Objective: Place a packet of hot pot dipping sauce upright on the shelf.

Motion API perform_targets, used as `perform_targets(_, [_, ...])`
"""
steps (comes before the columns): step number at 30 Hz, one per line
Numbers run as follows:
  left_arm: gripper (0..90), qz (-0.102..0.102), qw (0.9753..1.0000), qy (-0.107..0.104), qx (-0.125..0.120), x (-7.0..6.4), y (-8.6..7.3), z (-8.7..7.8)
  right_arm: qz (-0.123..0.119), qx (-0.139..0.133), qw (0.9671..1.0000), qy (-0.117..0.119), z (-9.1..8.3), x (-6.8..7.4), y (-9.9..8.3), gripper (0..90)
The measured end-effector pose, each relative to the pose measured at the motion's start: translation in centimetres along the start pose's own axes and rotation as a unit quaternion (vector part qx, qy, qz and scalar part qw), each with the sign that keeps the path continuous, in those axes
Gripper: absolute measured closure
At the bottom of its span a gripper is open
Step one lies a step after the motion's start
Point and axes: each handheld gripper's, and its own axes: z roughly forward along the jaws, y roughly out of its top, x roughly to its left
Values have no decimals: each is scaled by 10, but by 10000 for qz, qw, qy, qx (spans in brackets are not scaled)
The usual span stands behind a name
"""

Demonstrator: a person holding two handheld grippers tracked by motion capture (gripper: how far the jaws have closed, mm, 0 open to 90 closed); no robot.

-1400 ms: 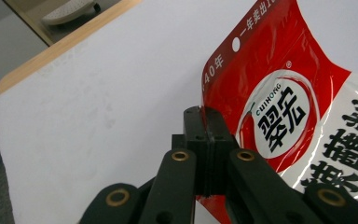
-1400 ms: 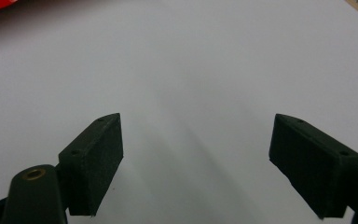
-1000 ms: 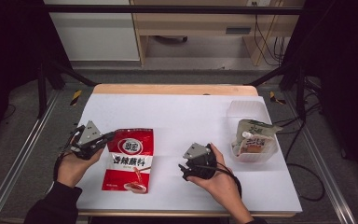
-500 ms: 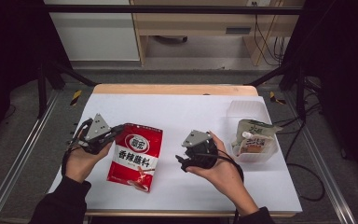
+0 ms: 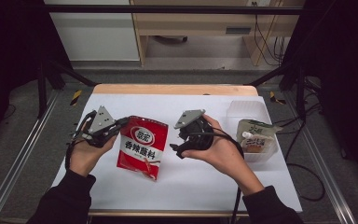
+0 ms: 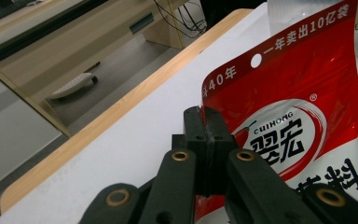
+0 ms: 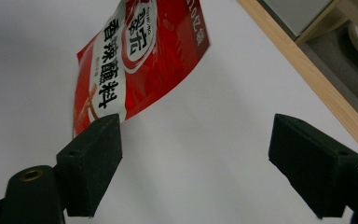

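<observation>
While clamping red packet [image 5: 142, 146], left gripper [image 5: 125, 122] raised.

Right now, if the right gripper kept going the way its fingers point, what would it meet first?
Probably the red sauce packet, held by the left gripper. The open right gripper aims along the white table toward it; depth is unclear.

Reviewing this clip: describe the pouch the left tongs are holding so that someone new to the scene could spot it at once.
On the white table, look left of centre, between the person's two hands. There the left tongs are shut on the top corner of a red pouch. It is glossy red with a white band of black Chinese characters, unlike the pale pouch sitting in the clear tub at the right.
</observation>
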Motion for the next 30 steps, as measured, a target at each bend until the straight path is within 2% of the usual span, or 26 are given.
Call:
perform_targets(3, [900, 72, 10000, -14, 29, 1, 3, -2, -150, 138, 9998, 75, 0, -2, 10, 188])
perform_targets(4, [900, 40, 10000, -17, 5, 0, 4, -2, -184, 169, 9996, 108, 0, -3, 13, 192])
perform_targets(6, [900, 56, 10000, -34, -1, 0, 6, -3, -244, 163, 9996, 58, 0, -4, 19, 216])
perform_targets(14, [900, 118, 9999, -93, 7, -4, 9, -6, -353, 233, 9987, 300, 9, -11, 36, 256])
perform_targets(18, [900, 159, 9998, -110, -6, -5, 11, -8, -322, 273, 9979, 483, 18, -11, 43, 305])
perform_targets(21, [900, 188, 9998, -118, 1, -6, 13, -9, -292, 354, 9967, 675, 25, -11, 46, 354])
perform_targets(30, [900, 237, 9996, -165, -31, -9, 16, -9, -428, 686, 9913, 1040, 44, -7, 52, 525])
